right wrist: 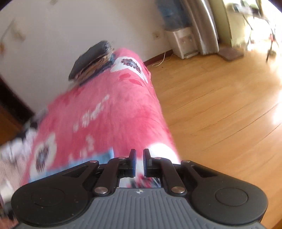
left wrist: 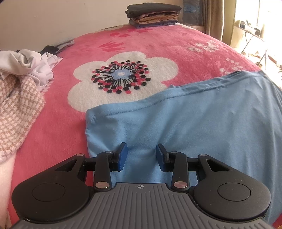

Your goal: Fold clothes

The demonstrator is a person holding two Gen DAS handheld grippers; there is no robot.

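A light blue garment (left wrist: 193, 123) lies flat on the pink flowered blanket (left wrist: 61, 126), with its hemmed edge running up to the right. My left gripper (left wrist: 141, 151) rests over the garment's near left part, jaws open, and the cloth lies flat between the blue pads (left wrist: 123, 153). In the blurred right wrist view, my right gripper (right wrist: 139, 158) hovers over the bed's right edge. Its jaws stand a narrow slit apart with nothing between them. A strip of the blue garment (right wrist: 104, 156) shows to its left.
A stack of folded clothes (left wrist: 153, 15) sits at the far end of the bed by the wall. Unfolded white and checked clothes (left wrist: 26, 70) are heaped at the left. Wooden floor (right wrist: 220, 105) lies to the right of the bed.
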